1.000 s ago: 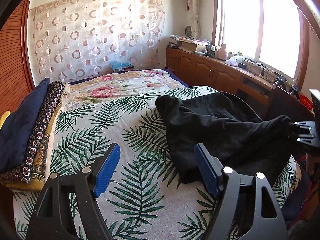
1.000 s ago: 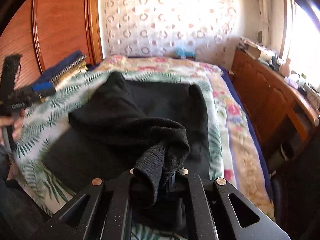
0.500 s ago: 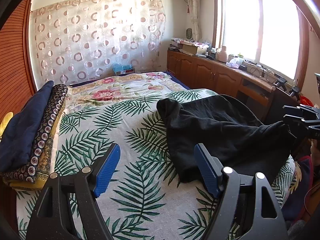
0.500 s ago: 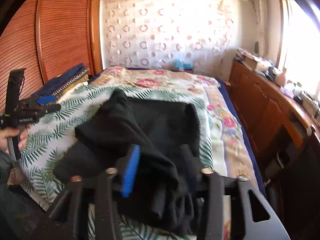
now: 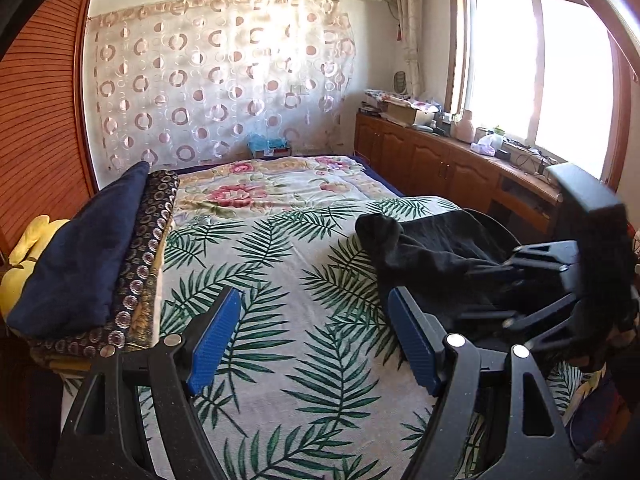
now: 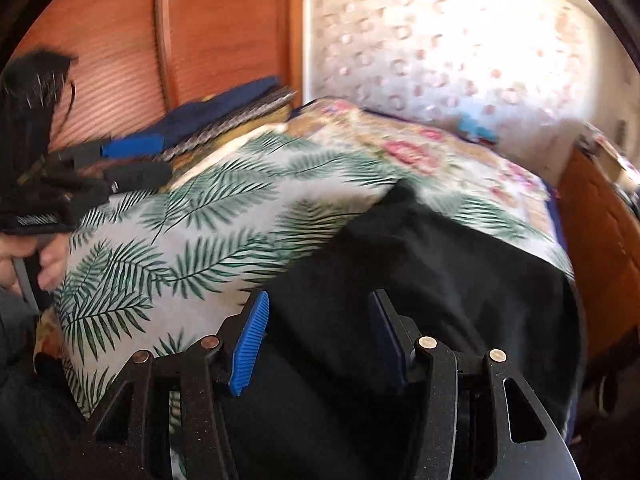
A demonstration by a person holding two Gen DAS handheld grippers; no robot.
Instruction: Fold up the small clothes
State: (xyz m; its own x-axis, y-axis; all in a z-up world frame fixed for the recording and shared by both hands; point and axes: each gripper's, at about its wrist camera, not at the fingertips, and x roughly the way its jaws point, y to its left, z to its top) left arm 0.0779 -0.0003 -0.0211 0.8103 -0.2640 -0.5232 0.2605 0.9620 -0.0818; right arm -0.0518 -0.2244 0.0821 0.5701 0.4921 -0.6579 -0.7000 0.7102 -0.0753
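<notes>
A black garment (image 5: 432, 256) lies crumpled on the right side of the palm-leaf bedspread (image 5: 280, 280). My left gripper (image 5: 316, 336) is open and empty, above bare bedspread to the left of the garment. My right gripper (image 6: 316, 340) is open, its blue pads either side of the black garment (image 6: 460, 264) lying beneath it; nothing is clamped. The right gripper also shows at the right edge of the left wrist view (image 5: 560, 280), over the garment. The left gripper shows at the left edge of the right wrist view (image 6: 120, 160).
A stack of folded clothes (image 5: 88, 256), dark blue on top, lies at the bed's left edge beside a wooden wardrobe (image 5: 40, 140). A floral quilt (image 5: 280, 184) covers the far end. Wooden cabinets (image 5: 440, 160) with clutter run along the right under the window.
My right gripper has opened and let go of the black garment, then swung leftward over it. My left gripper stayed open and lifted slightly.
</notes>
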